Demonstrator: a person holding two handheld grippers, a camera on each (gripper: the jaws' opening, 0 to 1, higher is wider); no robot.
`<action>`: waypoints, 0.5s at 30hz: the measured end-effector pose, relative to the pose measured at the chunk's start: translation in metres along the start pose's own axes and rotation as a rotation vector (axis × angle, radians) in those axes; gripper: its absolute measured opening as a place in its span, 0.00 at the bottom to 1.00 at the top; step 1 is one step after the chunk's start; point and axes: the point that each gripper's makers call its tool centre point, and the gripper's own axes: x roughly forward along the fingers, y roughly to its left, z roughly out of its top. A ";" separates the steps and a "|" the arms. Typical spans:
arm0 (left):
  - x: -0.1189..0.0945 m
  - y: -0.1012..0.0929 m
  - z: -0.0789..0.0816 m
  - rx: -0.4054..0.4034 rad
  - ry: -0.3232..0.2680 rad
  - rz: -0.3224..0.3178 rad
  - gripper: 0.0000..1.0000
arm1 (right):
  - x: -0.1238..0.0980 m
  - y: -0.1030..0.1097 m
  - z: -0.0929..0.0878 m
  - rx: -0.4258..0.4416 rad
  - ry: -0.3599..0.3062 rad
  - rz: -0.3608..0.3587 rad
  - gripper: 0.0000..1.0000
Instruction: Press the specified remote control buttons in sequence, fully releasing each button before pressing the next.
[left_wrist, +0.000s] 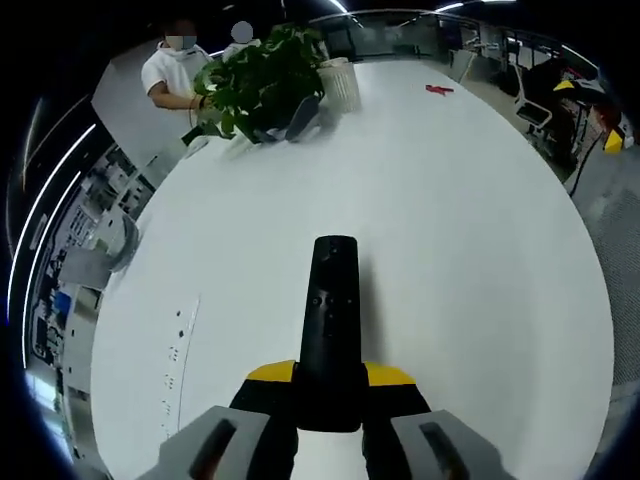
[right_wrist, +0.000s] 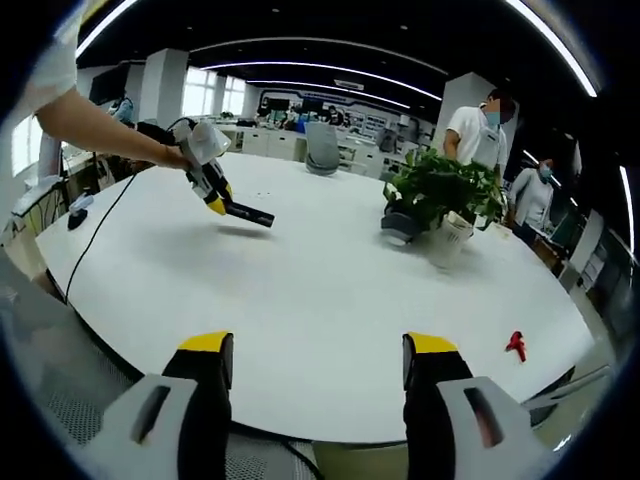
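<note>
A black remote control (left_wrist: 331, 325) points away from me over the white table (left_wrist: 450, 220), buttons up. My left gripper (left_wrist: 330, 385) is shut on its near end, yellow-tipped jaws on both sides. In the right gripper view the same left gripper (right_wrist: 214, 197) hangs at the far left above the table (right_wrist: 320, 300), held by a person's arm, with the remote (right_wrist: 249, 214) sticking out to the right, clear of the tabletop. My right gripper (right_wrist: 318, 368) stands open near the table's front edge, nothing between its fingers.
A potted green plant (left_wrist: 265, 80) in a white ribbed pot (left_wrist: 340, 82) stands at the far side, with people behind it. A small red object (left_wrist: 438, 90) lies farther right. In the right gripper view the plant (right_wrist: 440, 190) and the red object (right_wrist: 516, 345) lie right. A cable (right_wrist: 95, 240) crosses the left.
</note>
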 end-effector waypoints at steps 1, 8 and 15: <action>0.002 0.003 -0.001 0.001 0.004 -0.002 0.22 | 0.000 0.000 0.000 0.005 -0.002 -0.001 0.71; 0.019 0.019 -0.012 0.005 0.038 -0.016 0.22 | 0.000 0.001 -0.001 0.009 0.004 0.003 0.71; 0.024 0.034 -0.012 0.021 0.039 -0.016 0.22 | 0.000 0.000 -0.002 0.009 0.017 0.000 0.69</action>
